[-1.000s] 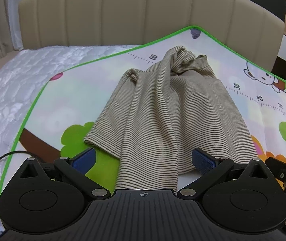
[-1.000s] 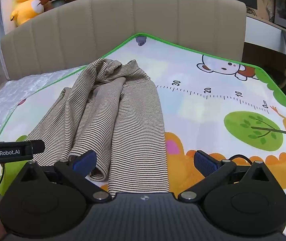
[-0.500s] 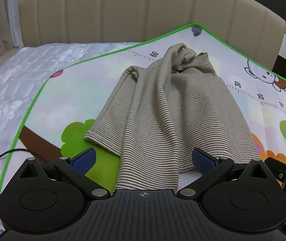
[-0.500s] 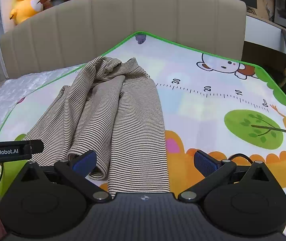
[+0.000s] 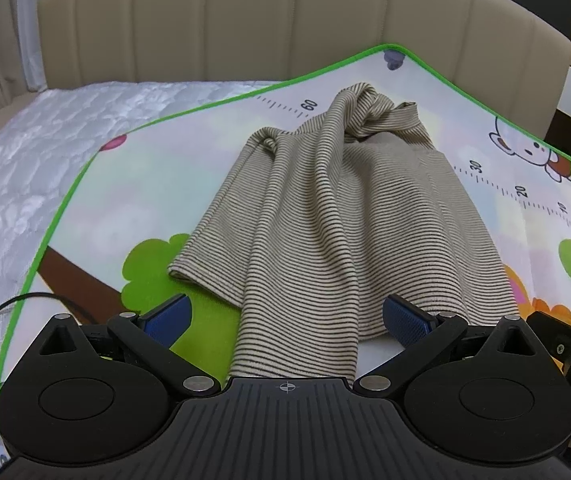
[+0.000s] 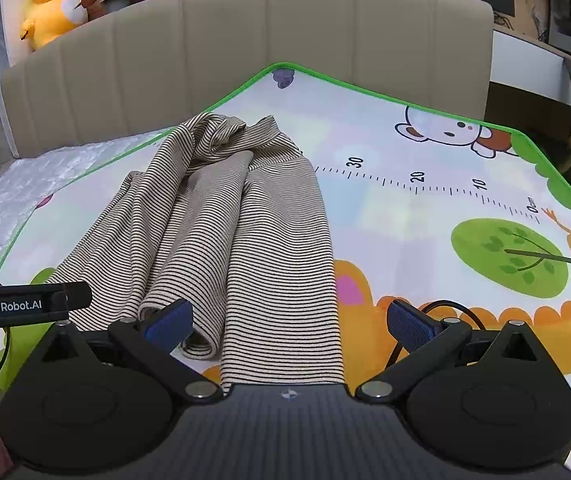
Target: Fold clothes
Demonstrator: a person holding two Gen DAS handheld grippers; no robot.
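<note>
Both grippers, left [image 5: 287, 316] and right [image 6: 289, 318], are gaping over the shirt [image 5: 325, 220] hem; likely next: pinching its near corners.

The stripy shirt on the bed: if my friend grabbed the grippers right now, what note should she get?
Left gripper: open, holding nothing, hanging over the near hem.
Right gripper: open too, also empty, over the near edge.
The striped garment lies bunched lengthwise on the play mat, its far end crumpled in a heap.
Done: no neat fold yet; it is only roughly gathered.
Left: probably grip the near hem, spread it flat, then fold it.
</note>
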